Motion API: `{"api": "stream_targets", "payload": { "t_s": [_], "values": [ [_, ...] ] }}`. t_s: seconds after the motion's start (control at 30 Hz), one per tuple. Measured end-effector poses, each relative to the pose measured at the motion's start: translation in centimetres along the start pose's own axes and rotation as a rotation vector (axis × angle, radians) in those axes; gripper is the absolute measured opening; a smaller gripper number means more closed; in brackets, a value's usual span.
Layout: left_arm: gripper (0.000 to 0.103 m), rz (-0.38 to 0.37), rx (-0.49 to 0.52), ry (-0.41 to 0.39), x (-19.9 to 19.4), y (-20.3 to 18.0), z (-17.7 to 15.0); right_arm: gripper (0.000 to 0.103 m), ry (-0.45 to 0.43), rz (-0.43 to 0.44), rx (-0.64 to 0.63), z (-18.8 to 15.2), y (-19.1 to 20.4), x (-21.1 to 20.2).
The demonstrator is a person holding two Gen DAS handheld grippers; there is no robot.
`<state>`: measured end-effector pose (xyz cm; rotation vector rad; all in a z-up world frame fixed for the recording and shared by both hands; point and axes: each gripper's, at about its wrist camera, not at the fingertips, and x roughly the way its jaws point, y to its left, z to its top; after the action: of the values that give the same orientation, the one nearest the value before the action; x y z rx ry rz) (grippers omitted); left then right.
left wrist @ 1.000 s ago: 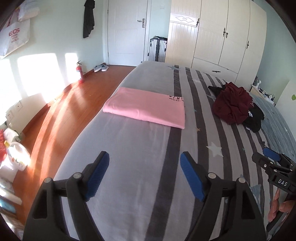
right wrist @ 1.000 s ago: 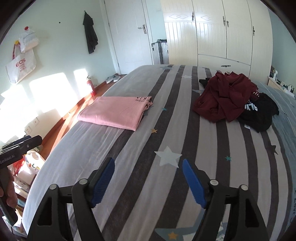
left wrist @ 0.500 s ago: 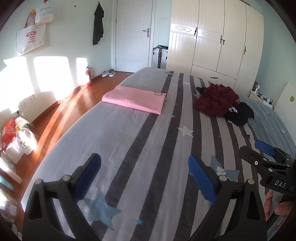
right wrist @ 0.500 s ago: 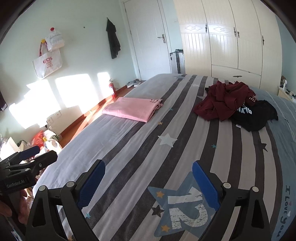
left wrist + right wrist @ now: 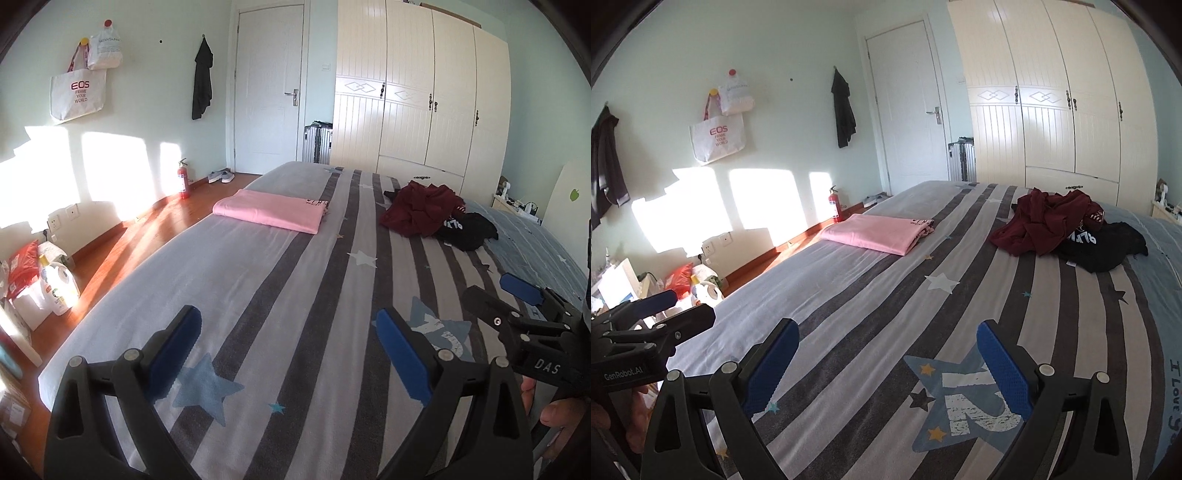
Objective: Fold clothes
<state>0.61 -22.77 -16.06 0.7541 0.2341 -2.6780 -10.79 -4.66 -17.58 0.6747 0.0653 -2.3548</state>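
My left tongs (image 5: pixel 288 354) and right tongs (image 5: pixel 886 365) gape wide and empty above the striped bed (image 5: pixel 258 295), beyond them a folded pink shirt (image 5: pixel 269 210) and a maroon garment (image 5: pixel 421 210) half-covering a black one (image 5: pixel 467 230).

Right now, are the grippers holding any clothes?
No. The left gripper and right gripper are both open and empty above the bed.

We look along the bed (image 5: pixel 258 280) from its near end in both views, low over the striped cover, facing the wardrobe (image 5: pixel 417 107) and door (image 5: pixel 908 114). The left wrist view sits further left — the right one beside it. Both share the pink folded garment (image 5: pixel 269 210) and the crumpled dark pile (image 5: pixel 1049 225).
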Motion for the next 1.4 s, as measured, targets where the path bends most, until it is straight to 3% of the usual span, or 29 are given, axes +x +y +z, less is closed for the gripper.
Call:
{"api": "stream_targets", "payload": {
  "t_s": [0.3,0.47,0.63,0.93,1.4],
  "values": [
    [0.095,0.047,-0.043,0.027,-11.6,-2.6,0.5,0.098,-0.007,0.021,-0.033,1.1,3.0,-11.4],
    [0.1,0.048,-0.05,-0.019,-17.4,-4.1,2.5,0.101,-0.025,0.021,-0.054,3.1,3.7,-17.6],
    [0.102,0.051,-0.038,-0.055,-21.1,-5.7,3.9,0.102,-0.048,0.019,-0.048,4.8,3.4,-21.3],
    [0.102,0.036,-0.016,-0.093,-24.7,-6.3,4.7,0.102,-0.077,0.027,-0.075,6.4,3.8,-25.4],
    [0.102,0.069,-0.031,-0.083,-23.7,-5.5,3.9,0.102,-0.054,0.053,-0.09,5.6,4.2,-24.2]
  ]
}}
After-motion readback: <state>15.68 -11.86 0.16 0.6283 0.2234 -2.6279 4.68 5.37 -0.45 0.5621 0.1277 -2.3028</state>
